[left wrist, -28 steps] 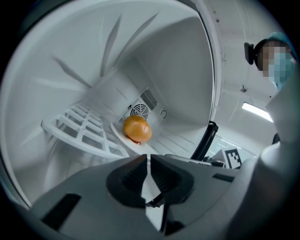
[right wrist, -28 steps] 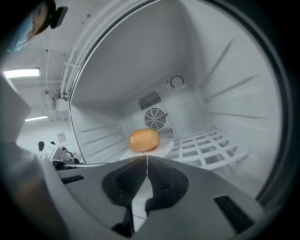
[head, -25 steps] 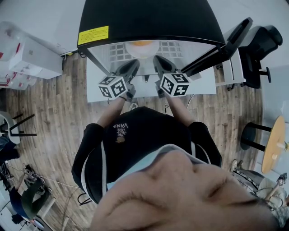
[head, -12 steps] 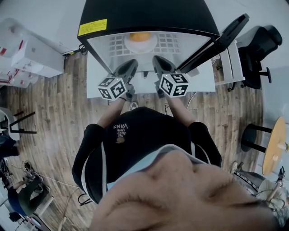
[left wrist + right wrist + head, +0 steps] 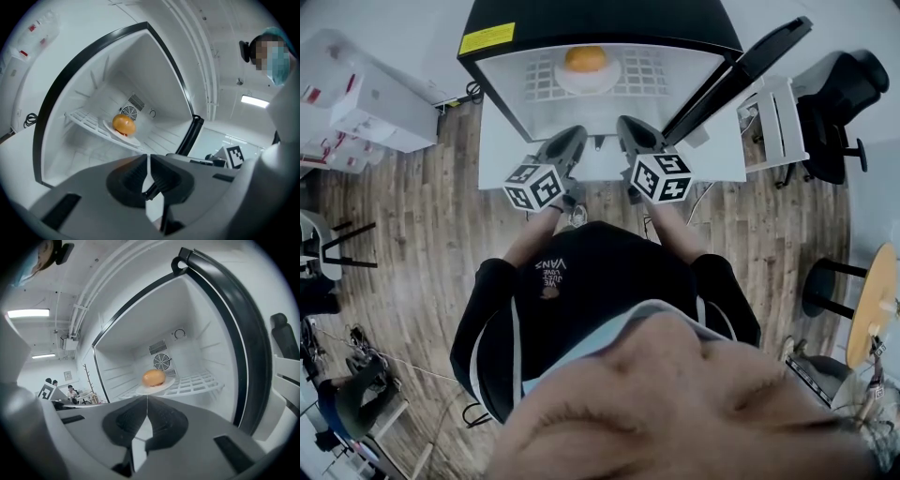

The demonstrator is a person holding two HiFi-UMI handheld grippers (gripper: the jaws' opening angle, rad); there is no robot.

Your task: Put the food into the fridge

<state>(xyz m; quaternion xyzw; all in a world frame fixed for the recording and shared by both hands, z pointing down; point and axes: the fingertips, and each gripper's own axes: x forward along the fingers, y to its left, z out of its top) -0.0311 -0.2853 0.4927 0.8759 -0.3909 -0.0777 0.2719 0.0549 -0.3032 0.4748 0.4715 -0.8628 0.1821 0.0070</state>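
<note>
Over a plank floor (image 5: pixel 412 234), head view: open fridge (image 5: pixel 581 19) with the bun (image 5: pixel 586 59) on a plate (image 5: pixel 586 85) on its wire shelf (image 5: pixel 649 80); left hand-held gripper (image 5: pixel 577 136) and right hand-held gripper (image 5: pixel 626 125) level outside. Left gripper view: jaws together, empty. Right gripper view: likewise.

Black shirt (image 5: pixel 581 281): printed "VANS", seen upside down; the smaller lines beside it are too small to read. Yellow label (image 5: pixel 492 38) on the fridge (image 5: pixel 600 19) top: lettering illegible.
</note>
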